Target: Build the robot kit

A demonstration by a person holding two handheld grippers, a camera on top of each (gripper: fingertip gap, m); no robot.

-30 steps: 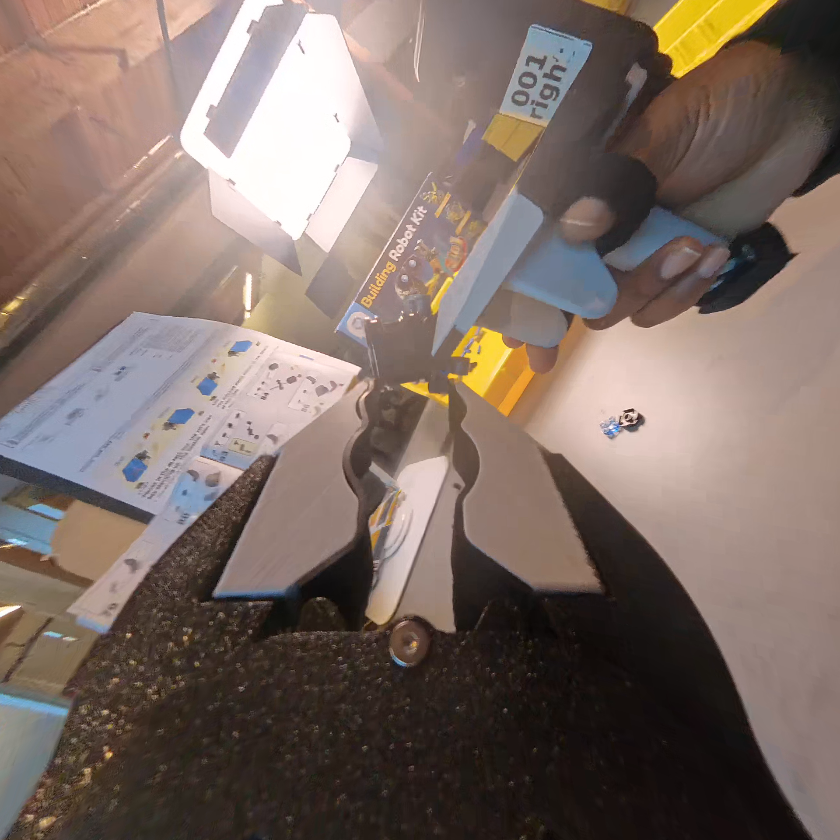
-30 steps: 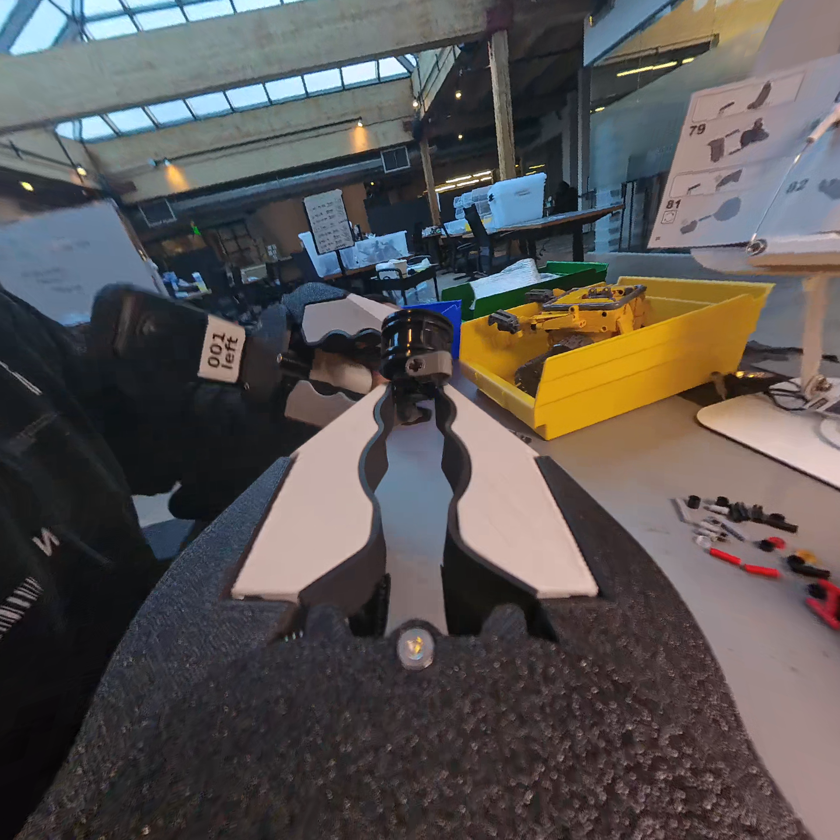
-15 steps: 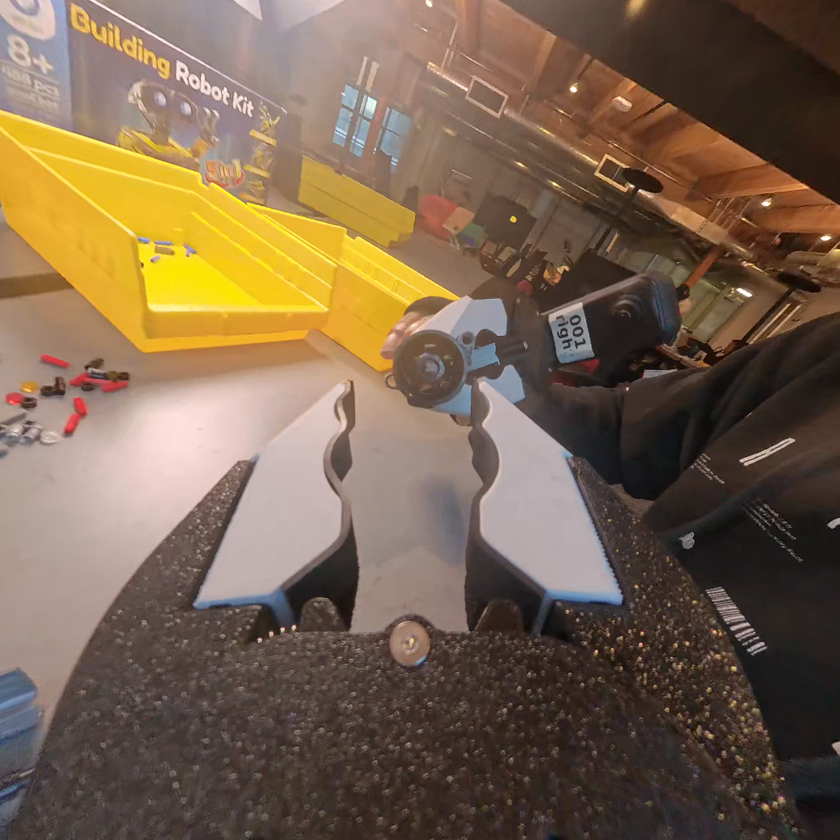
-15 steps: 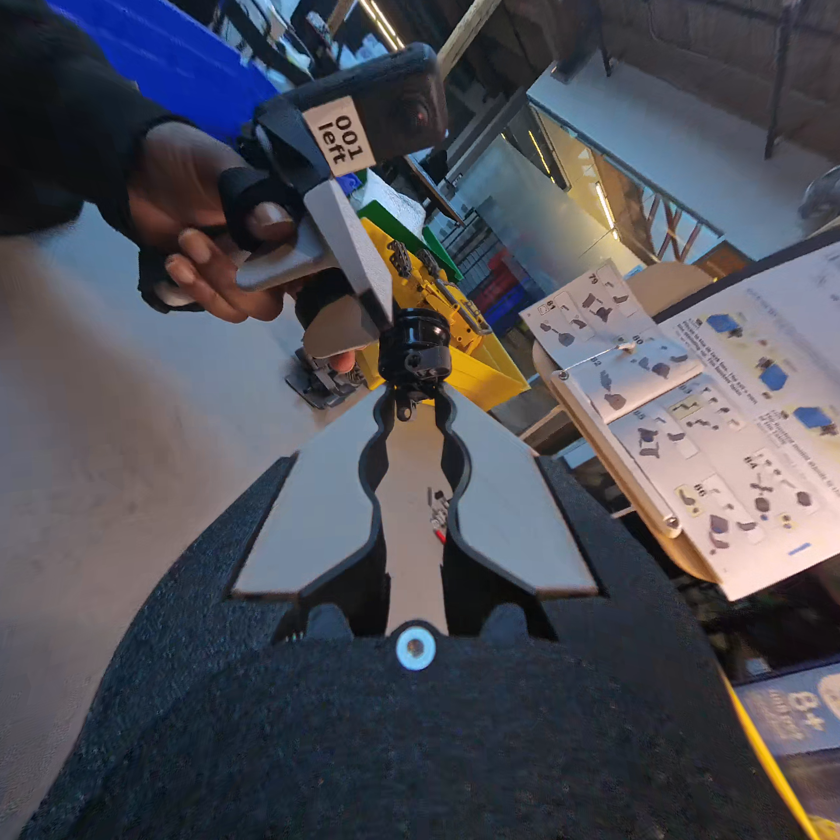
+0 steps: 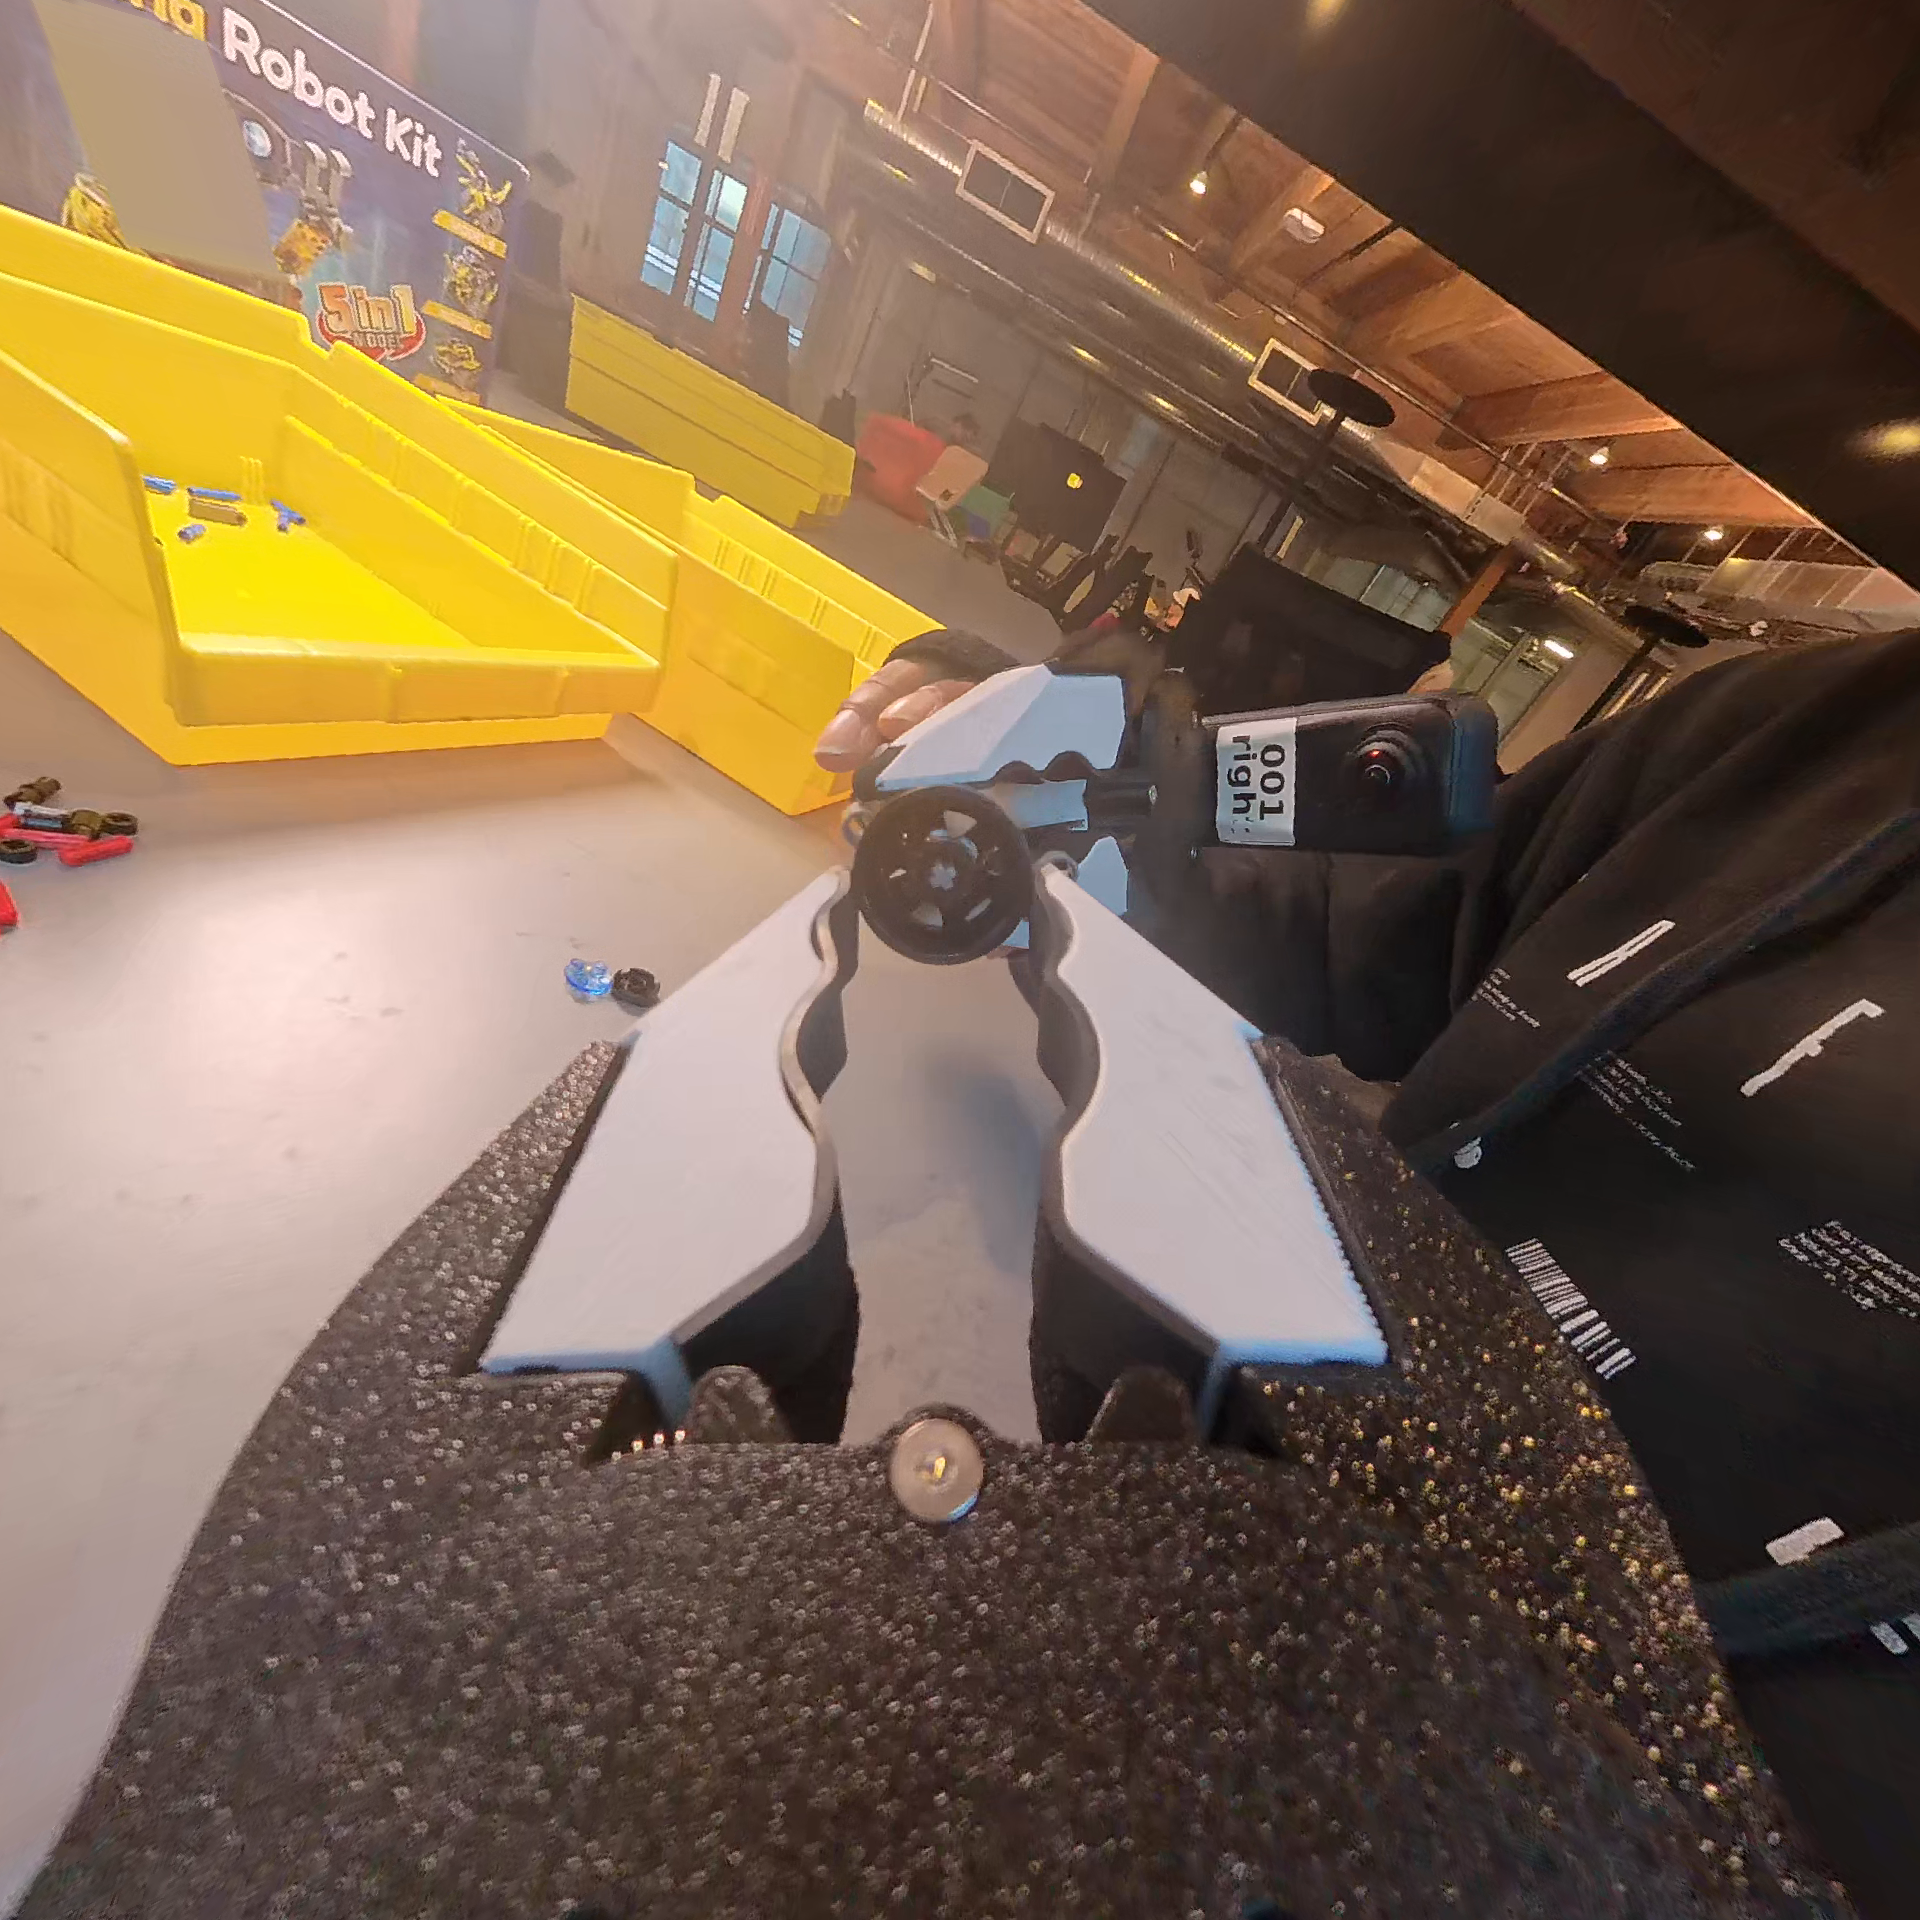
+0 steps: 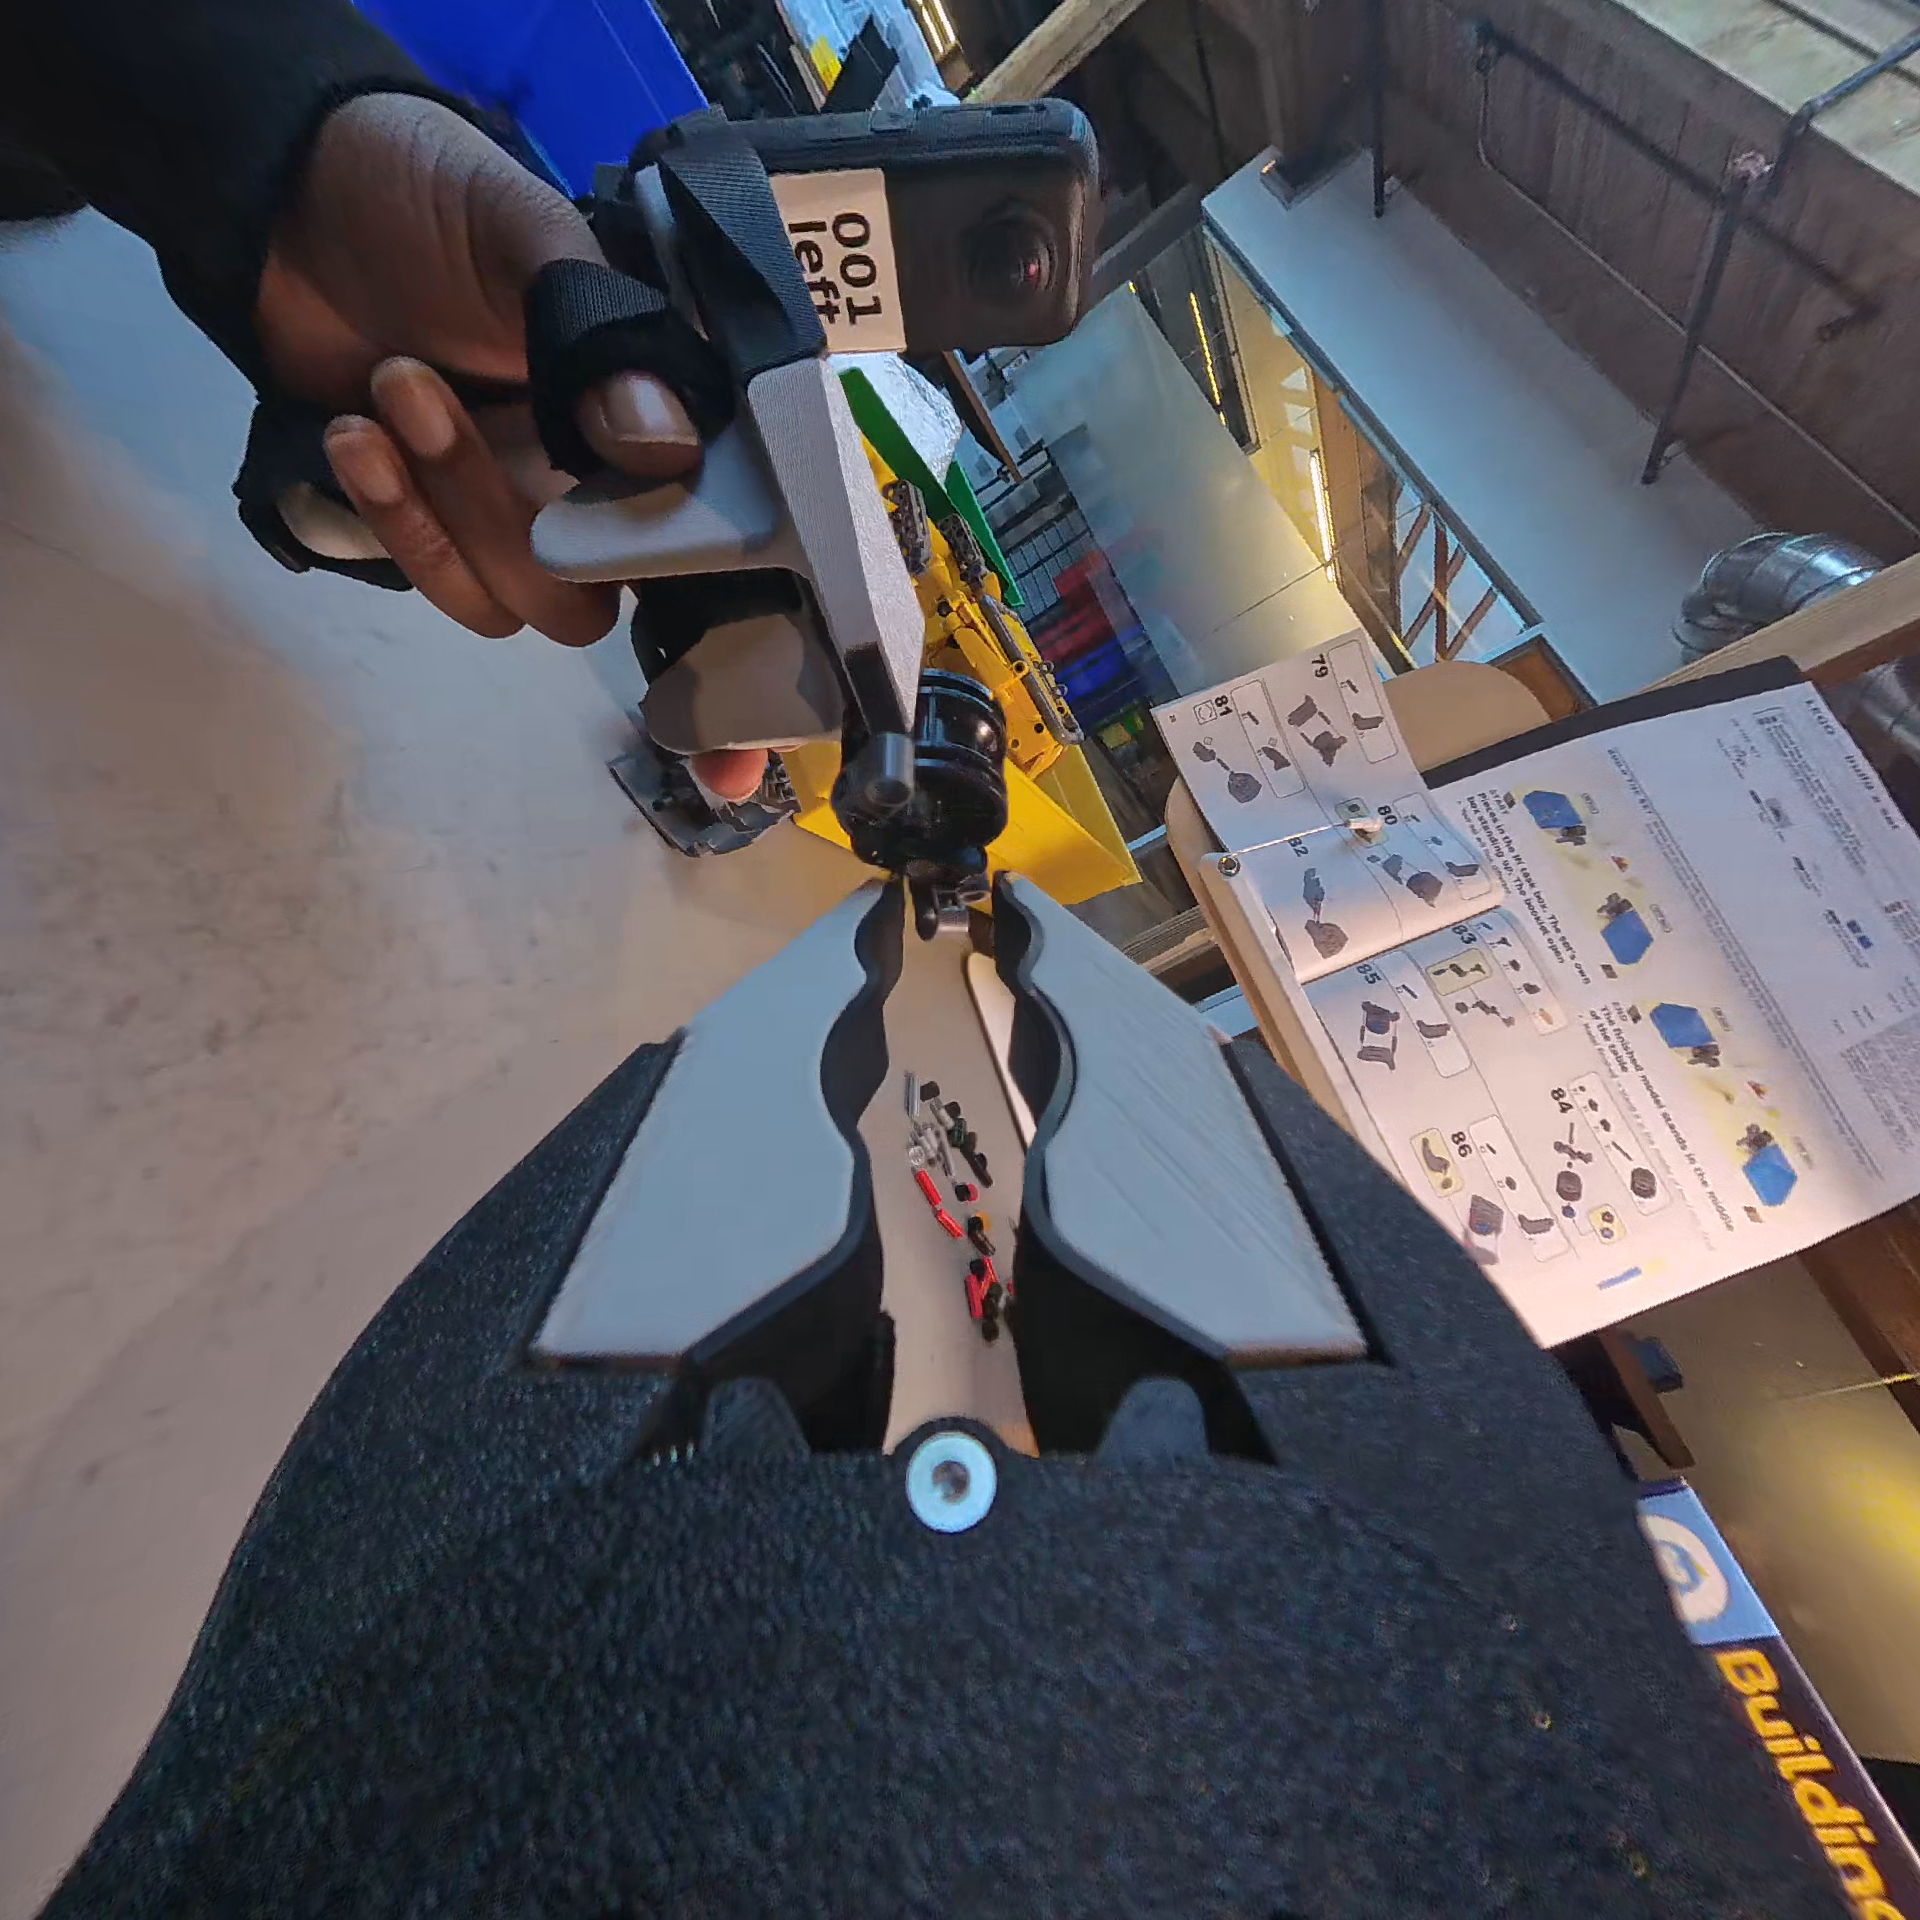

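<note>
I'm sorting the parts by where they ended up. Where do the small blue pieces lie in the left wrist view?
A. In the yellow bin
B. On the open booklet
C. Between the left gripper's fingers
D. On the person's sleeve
A: the small blue pieces lie on the floor of the yellow bin.

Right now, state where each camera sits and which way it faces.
Left wrist view: on the left gripper, facing across the grey table toward yellow bins; its fingers, the right hand and a black sleeve show.
Right wrist view: on the right gripper, facing the instruction booklet; its fingers and the left hand show.
Shared: the black wheel where both grippers meet.
</note>
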